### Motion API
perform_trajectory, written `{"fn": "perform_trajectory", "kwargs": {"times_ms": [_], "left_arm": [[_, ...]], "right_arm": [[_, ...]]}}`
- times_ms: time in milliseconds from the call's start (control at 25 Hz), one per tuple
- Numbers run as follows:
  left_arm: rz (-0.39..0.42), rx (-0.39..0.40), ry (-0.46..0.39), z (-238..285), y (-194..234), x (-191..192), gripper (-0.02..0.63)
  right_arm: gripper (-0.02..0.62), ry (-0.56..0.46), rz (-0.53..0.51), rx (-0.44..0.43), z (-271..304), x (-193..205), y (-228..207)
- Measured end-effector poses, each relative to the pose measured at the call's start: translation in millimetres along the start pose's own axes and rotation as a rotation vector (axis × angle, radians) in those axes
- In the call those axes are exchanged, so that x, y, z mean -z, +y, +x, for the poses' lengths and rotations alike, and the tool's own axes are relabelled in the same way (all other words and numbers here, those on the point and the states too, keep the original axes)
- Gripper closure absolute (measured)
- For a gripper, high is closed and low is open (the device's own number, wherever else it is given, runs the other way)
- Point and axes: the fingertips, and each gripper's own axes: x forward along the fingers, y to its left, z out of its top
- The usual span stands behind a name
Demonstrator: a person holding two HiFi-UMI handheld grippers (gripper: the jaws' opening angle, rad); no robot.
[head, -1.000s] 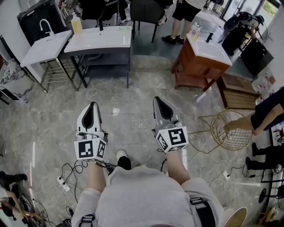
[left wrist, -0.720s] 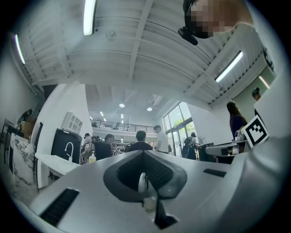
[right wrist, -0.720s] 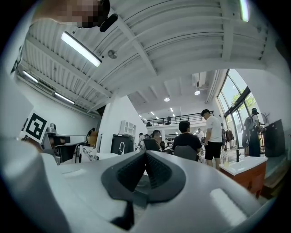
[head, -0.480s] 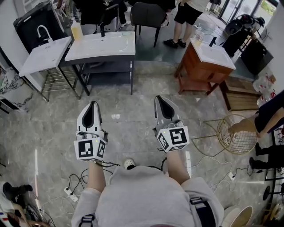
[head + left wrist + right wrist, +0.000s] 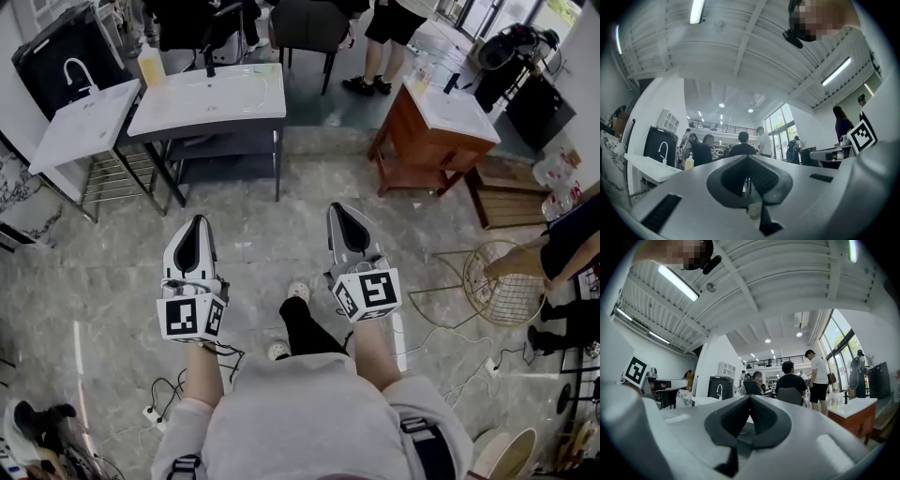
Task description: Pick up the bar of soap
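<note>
I cannot make out a bar of soap in any view. In the head view my left gripper (image 5: 195, 223) and right gripper (image 5: 339, 210) are held side by side over the marble floor, both pointing forward at the sinks. Each has its jaws together with nothing between them. The left gripper view shows the left gripper (image 5: 747, 157) shut and empty, facing a room with people. The right gripper view shows the same for the right gripper (image 5: 750, 397). A white washbasin top (image 5: 211, 89) on a dark frame stands ahead, with a yellow bottle (image 5: 150, 66) at its back left.
A second white basin (image 5: 80, 122) on a wire rack stands at the far left. A wooden vanity (image 5: 436, 122) is at the right. A person's hand holds a wire basket (image 5: 506, 281) at the right edge. Cables (image 5: 178, 394) trail on the floor behind me. People stand at the back.
The person carrying the grippers has stepped forward: a leg in black trousers swung out between the grippers. The sinks sit a little lower in view. Both grippers keep their pose.
</note>
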Motion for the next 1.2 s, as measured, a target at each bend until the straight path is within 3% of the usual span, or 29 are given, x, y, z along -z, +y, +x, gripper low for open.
{"fn": "perform_trajectory", "kwargs": {"times_ms": [440,880,1200], "left_arm": [[-0.006,-0.049,-0.031,104,43,11,0.598],[0.034,-0.06,-0.05,230,58,21,0.598],[0.047,-0.096,-0.031,289,64,43,0.598]], "right_arm": [[0.584,-0.03,-0.006,-0.015,110,4,-56],[0.584,-0.04,-0.014,-0.055,219,8,-129],[0.584,-0.047,-0.019,-0.084,272,26,-170]]}}
